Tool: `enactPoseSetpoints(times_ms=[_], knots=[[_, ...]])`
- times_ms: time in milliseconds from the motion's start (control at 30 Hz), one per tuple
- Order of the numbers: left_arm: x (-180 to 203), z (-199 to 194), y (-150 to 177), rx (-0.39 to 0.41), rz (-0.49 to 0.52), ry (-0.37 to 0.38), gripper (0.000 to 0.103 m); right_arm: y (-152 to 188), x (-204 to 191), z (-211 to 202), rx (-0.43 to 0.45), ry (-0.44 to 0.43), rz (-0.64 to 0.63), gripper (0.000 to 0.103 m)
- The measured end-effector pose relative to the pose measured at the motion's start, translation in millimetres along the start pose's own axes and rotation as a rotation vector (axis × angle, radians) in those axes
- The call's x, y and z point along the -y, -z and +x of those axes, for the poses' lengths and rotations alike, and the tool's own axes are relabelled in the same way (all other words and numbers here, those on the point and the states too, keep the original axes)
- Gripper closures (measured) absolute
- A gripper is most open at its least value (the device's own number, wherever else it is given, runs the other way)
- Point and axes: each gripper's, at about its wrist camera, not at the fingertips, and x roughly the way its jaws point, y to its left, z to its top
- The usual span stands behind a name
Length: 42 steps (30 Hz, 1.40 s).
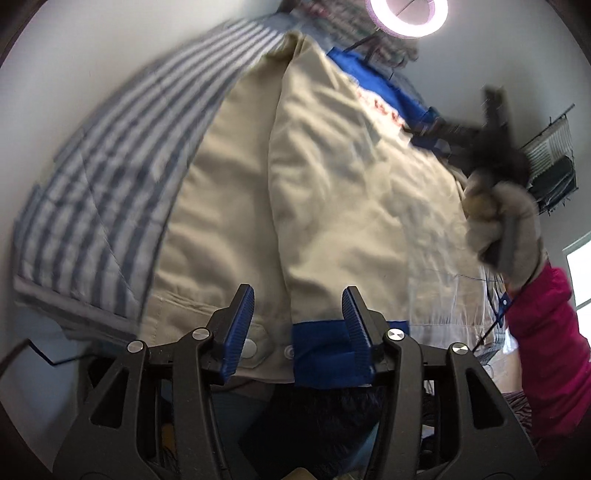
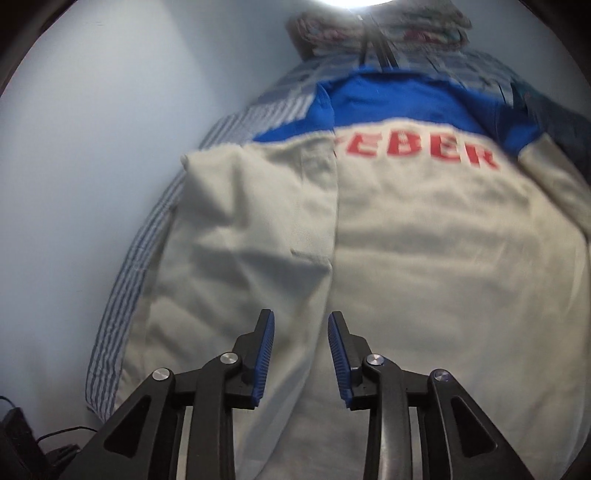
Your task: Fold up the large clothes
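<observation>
A beige jacket [image 1: 332,192] with blue shoulders and red lettering lies back-up on a striped bed; its left side is folded over the back. It also shows in the right wrist view [image 2: 424,251]. My left gripper [image 1: 298,295] is open at the jacket's hem, with the blue cuff [image 1: 325,350] and snap buttons between its fingers. My right gripper [image 2: 301,321] is open and empty, just above the lower back of the jacket. In the left wrist view the right gripper [image 1: 495,122] shows blurred, held by a gloved hand at the jacket's right edge.
The blue-and-white striped bedspread [image 1: 92,184] lies under the jacket, against a white wall [image 2: 92,147]. Patterned pillows [image 2: 376,26] sit at the bed's head. A wire rack [image 1: 554,158] hangs on the right wall. Black cables and a box [image 2: 22,439] lie on the floor at left.
</observation>
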Motion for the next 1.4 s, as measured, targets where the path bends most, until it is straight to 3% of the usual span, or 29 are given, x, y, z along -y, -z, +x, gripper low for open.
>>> enactPoseSetpoints(times_ms=[167,267,500,533,600,700,1067,1200,1267,1333,1400], knots=[[1,17,4,-0.049,-0.038,0.039,0.052,-37,-32,-6,0.055,0.014,-0.098,0.065],[-1,25,3,-0.067,-0.044,0.060,0.052,-61,-56,8,0.066,0.021,-0.148,0.055],[-5,41,-1,-0.098,-0.091,0.099,0.053,-101,-94,43,0.076,0.038,-0.220,0.052],[-5,42,-2,-0.095,-0.089,0.104,0.055,-106,-99,49,0.075,0.048,-0.235,0.052],[-3,45,-2,-0.106,-0.083,0.111,0.077,-118,-111,63,0.062,0.070,-0.275,0.052],[2,47,0,-0.099,-0.059,0.096,0.094,-135,-125,83,0.037,0.088,-0.322,0.052],[3,33,-2,-0.067,-0.028,0.101,0.099,-161,-168,147,-0.084,0.200,-0.588,0.050],[1,32,0,-0.071,-0.034,0.104,0.099,-161,-180,167,-0.112,0.281,-0.685,0.052],[1,32,0,-0.068,-0.031,0.100,0.099,-162,-184,170,-0.117,0.250,-0.690,0.055],[0,30,-1,-0.062,-0.023,0.098,0.099,-160,-187,177,-0.137,0.244,-0.710,0.090],[0,24,-1,-0.050,-0.012,0.092,0.100,-159,-192,180,-0.135,0.263,-0.720,0.093]])
